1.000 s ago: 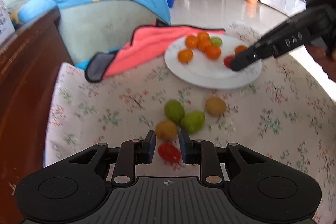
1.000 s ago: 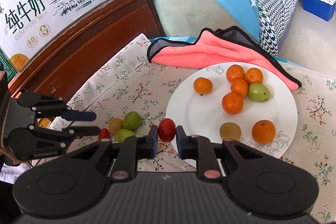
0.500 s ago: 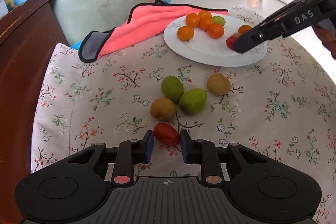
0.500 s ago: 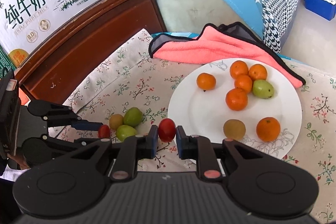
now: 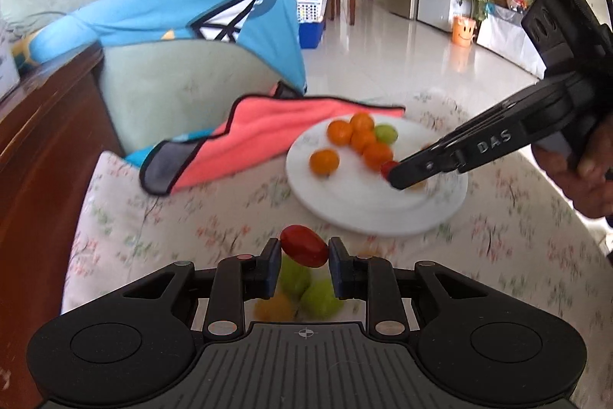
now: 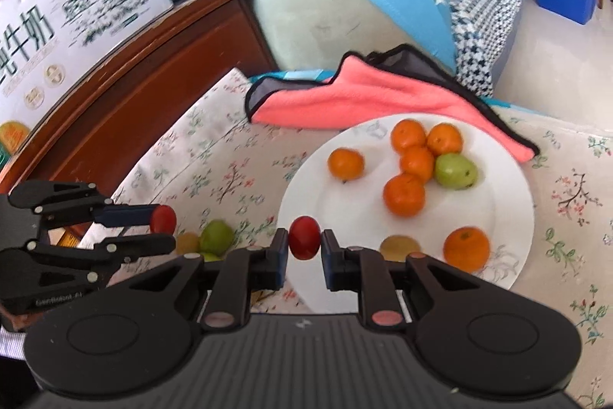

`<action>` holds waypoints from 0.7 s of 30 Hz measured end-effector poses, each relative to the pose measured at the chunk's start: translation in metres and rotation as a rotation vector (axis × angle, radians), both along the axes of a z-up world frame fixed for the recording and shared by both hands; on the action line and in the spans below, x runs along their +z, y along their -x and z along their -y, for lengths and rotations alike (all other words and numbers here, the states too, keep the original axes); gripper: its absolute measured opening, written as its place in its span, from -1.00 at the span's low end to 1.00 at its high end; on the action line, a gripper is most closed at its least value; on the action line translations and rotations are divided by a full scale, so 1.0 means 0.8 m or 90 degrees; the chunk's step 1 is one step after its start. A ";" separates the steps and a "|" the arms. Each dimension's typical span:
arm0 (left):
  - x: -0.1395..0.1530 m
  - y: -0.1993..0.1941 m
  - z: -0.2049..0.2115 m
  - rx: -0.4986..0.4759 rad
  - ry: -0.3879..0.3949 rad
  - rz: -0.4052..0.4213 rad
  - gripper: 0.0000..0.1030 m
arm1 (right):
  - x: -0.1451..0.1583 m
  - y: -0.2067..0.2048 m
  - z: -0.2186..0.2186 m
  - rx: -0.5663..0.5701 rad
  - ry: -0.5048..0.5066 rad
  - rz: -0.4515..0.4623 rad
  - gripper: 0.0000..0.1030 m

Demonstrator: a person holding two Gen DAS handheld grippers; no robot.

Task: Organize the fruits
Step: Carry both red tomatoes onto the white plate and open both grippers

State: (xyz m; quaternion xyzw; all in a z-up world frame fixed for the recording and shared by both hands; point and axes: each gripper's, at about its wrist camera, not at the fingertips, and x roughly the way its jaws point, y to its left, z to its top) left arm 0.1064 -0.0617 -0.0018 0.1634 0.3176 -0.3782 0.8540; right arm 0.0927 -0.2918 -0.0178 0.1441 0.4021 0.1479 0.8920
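Note:
My left gripper (image 5: 302,252) is shut on a red cherry tomato (image 5: 304,246), held above the flowered cloth short of the white plate (image 5: 345,209). Below it lie two green fruits (image 5: 318,298) and a yellowish one (image 5: 274,307). My right gripper (image 6: 304,246) is shut on a second red tomato (image 6: 304,237) over the plate's near-left rim (image 6: 291,217). The plate carries several oranges (image 6: 404,194), a green fruit (image 6: 456,170) and a brownish fruit (image 6: 398,246). In the right wrist view the left gripper (image 6: 163,227) shows at the left with its tomato (image 6: 163,219).
A pink cloth (image 6: 364,94) lies behind the plate, partly under its rim. A dark wooden bed frame (image 6: 153,71) borders the table on the left, with a milk carton box (image 6: 69,10) on it. A blue garment (image 5: 172,14) drapes a chair beyond.
My left gripper has lifted its red tomato off the cloth and carried it toward the plate, leaving the green and yellow fruits below. The right gripper has held its tomato still.

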 end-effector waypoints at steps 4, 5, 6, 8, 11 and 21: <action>-0.002 -0.011 0.032 0.018 0.004 0.005 -0.54 | 0.002 -0.009 0.014 -0.035 -0.007 0.007 -0.64; -0.002 -0.014 0.039 0.022 0.006 0.005 -0.54 | 0.002 -0.010 0.018 -0.040 -0.008 0.008 -0.64; -0.003 -0.017 0.048 0.025 0.008 0.004 -0.54 | 0.002 -0.011 0.021 -0.046 -0.011 0.009 -0.64; -0.005 -0.021 0.061 0.031 0.008 0.002 -0.53 | 0.001 -0.014 0.028 -0.062 -0.014 0.007 -0.64; -0.011 -0.024 0.080 0.035 0.001 0.000 -0.53 | -0.001 -0.016 0.039 -0.086 -0.023 0.000 -0.64; -0.029 -0.032 0.125 0.076 -0.028 -0.024 -0.52 | -0.013 -0.021 0.066 -0.158 -0.033 -0.028 -0.61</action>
